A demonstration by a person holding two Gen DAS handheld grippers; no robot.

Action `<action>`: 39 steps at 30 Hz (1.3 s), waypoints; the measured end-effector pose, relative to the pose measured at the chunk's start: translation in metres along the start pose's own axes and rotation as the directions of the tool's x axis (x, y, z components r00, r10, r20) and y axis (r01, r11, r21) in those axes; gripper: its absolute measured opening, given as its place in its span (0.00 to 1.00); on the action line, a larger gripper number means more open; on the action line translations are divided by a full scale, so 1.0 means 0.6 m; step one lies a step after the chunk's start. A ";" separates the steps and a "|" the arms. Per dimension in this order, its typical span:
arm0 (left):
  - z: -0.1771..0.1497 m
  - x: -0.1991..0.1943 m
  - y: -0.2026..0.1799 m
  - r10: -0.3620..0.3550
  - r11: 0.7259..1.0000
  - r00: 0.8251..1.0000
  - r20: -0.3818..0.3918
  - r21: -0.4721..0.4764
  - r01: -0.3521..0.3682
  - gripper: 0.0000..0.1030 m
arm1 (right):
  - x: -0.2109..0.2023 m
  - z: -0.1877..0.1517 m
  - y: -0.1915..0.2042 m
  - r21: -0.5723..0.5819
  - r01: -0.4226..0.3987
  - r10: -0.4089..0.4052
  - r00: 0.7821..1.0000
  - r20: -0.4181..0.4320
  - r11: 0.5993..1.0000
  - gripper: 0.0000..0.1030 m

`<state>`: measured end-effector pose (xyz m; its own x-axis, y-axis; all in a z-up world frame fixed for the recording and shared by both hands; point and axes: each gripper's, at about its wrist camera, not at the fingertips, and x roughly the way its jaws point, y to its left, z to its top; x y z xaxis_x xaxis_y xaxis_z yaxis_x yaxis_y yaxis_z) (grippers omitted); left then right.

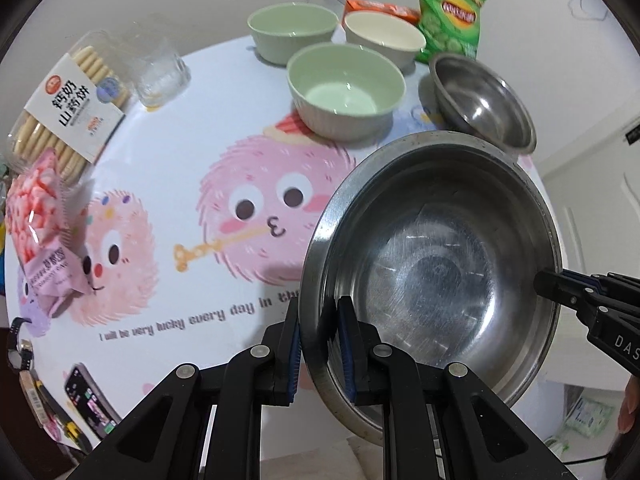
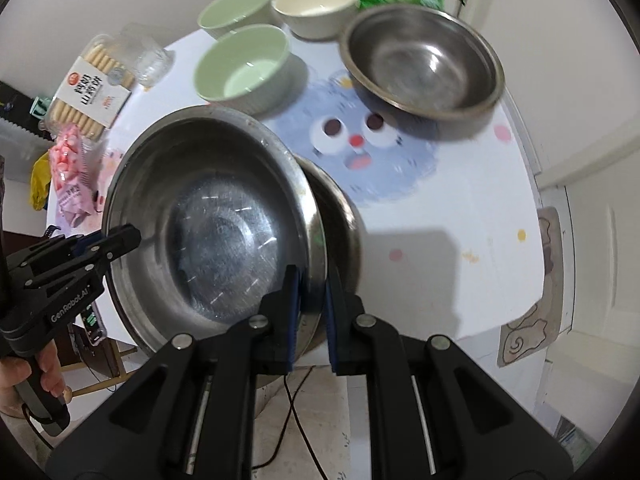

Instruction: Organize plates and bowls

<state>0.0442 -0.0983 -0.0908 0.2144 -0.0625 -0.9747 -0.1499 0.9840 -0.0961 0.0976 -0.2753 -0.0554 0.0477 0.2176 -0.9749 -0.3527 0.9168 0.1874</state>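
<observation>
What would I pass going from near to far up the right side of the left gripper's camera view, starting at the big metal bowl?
Big steel bowl clamped in the left gripper, smaller steel bowl, then the green snack bag at the table's far edge.

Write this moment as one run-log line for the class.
phase: carrying | left gripper: shut on large steel bowl rim | right gripper: shut on opposite rim | small steel bowl: on table
</observation>
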 end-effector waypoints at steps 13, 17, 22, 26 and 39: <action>-0.010 0.049 -0.005 0.039 0.999 0.999 -0.008 -0.009 -0.039 0.18 | 0.050 -0.012 -0.019 0.004 0.025 -0.025 1.000 -0.017 1.000 0.14; -0.007 0.060 -0.010 0.059 0.998 0.998 -0.009 -0.002 -0.059 0.18 | 0.060 -0.008 -0.019 0.002 0.035 -0.035 0.999 -0.022 0.999 0.14; -0.009 0.069 -0.013 0.072 0.997 0.997 -0.012 -0.002 -0.072 0.21 | 0.059 -0.006 -0.014 -0.004 0.050 -0.050 0.999 -0.017 0.999 0.14; -0.010 0.072 -0.016 0.078 0.997 0.997 -0.007 0.003 -0.078 0.23 | 0.058 -0.007 -0.012 -0.009 0.064 -0.064 0.998 -0.013 0.998 0.15; -0.014 0.041 0.006 0.140 0.990 0.989 0.051 -0.013 -0.139 0.71 | 0.030 -0.011 -0.020 -0.005 0.079 -0.079 0.997 0.013 0.997 0.32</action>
<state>0.0408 -0.0979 -0.1166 0.2399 0.0839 -0.9672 -0.1905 0.9810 0.0378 0.0963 -0.2845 -0.0758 0.0874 0.1489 -0.9850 -0.3526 0.9294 0.1092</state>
